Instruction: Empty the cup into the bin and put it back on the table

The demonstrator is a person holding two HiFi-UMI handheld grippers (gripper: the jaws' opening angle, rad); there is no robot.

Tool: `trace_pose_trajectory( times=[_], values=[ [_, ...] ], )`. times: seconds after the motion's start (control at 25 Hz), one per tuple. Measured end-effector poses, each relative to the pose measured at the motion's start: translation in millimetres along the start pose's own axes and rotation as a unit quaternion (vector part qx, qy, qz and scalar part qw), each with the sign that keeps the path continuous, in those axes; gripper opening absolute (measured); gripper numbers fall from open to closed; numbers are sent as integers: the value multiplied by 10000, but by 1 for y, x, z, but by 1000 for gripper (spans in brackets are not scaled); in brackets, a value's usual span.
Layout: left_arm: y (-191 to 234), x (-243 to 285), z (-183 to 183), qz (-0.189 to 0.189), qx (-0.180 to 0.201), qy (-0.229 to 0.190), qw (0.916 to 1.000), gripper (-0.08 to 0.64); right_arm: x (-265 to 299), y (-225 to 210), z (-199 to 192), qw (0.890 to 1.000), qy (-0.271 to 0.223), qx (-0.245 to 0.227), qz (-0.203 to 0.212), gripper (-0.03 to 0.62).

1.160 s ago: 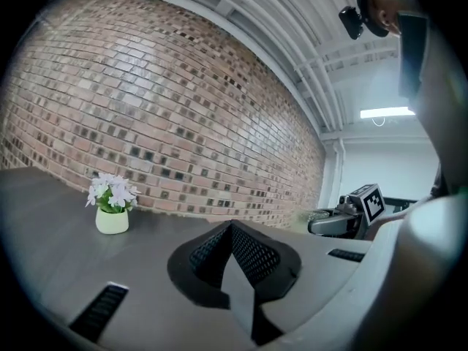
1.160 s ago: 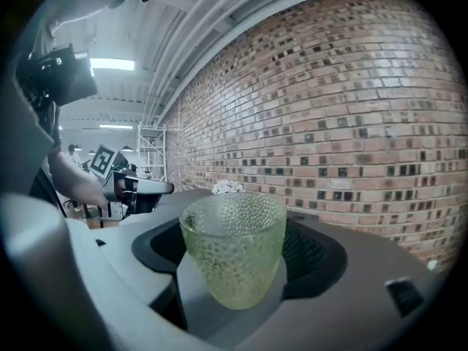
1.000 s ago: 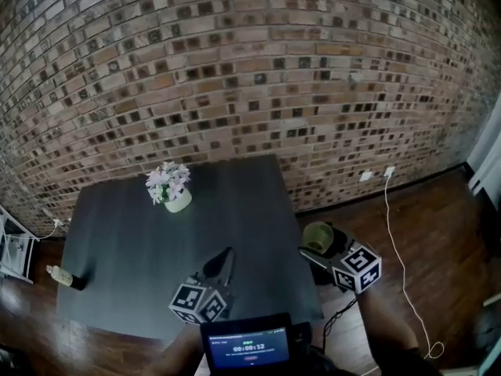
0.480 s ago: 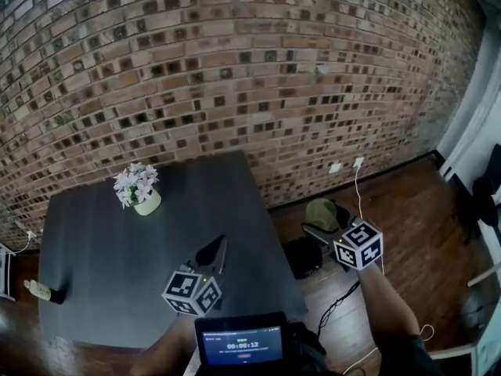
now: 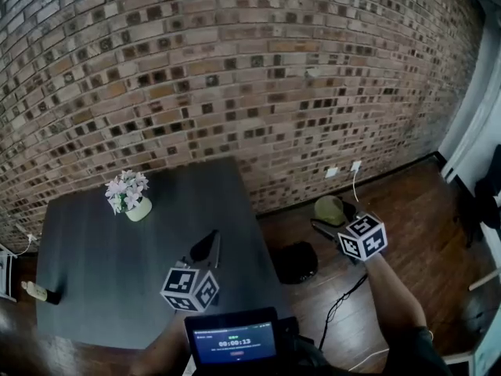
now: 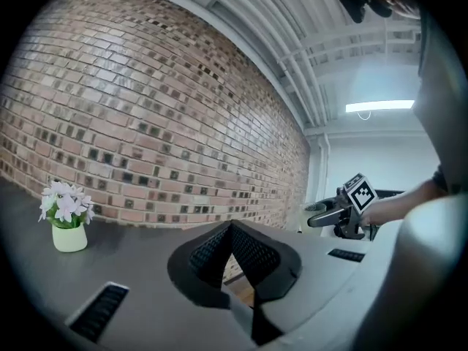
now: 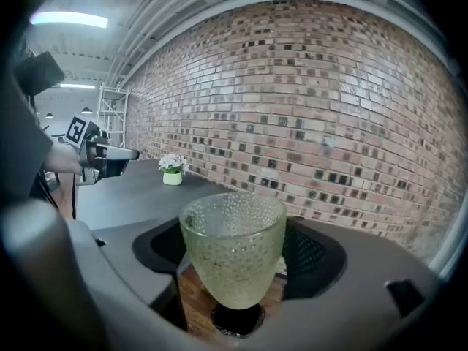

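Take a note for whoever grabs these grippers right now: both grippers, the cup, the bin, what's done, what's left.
Left gripper: shut, empty, over the dark grey table.
Right gripper: shut on the pale green dimpled glass cup, upright, off the table's right side.
Black bin: on the wooden floor beside the table.
Done: cup picked up.
Left: tip it into the bin, set it back on the table.

A wall of red-brown brick (image 5: 235, 77) runs the full width of the room. A dark grey counter (image 5: 117, 265) stands close in front of it. A small pale pot of white and pink flowers (image 5: 127, 195) sits near the counter's back edge. The floor (image 5: 415, 210) is dark wooden boards, and a white cable (image 5: 355, 180) hangs from a socket low on the wall. Overhead, a white ribbed ceiling (image 6: 292, 28) carries a bright strip light (image 6: 380, 107).
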State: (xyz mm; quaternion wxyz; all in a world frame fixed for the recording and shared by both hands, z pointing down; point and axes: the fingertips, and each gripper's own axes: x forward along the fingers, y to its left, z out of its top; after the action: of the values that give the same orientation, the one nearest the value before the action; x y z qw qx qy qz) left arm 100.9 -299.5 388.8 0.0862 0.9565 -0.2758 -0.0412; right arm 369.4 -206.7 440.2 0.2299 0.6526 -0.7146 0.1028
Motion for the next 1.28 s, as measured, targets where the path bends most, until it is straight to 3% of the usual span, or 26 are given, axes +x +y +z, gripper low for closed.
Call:
trace_pose_trajectory(
  times=[0.44,0.8,1.08,1.28],
  values=[
    [-5,8,-17,264,-7,246,9993,0,14,-75,-46,9953,826,-413,-290,390],
    [-8,12,-22,394,69,277,9988,0,23,-112,-73,9870,1363,-725,-446,390],
    [-11,16,-22,425,100,262,9987,0,26,-126,-78,9742,1615,-1464,-579,390],
    [-12,18,-24,409,89,257,9988,0,24,-136,-73,9586,1848,-2035,-747,390]
  ],
)
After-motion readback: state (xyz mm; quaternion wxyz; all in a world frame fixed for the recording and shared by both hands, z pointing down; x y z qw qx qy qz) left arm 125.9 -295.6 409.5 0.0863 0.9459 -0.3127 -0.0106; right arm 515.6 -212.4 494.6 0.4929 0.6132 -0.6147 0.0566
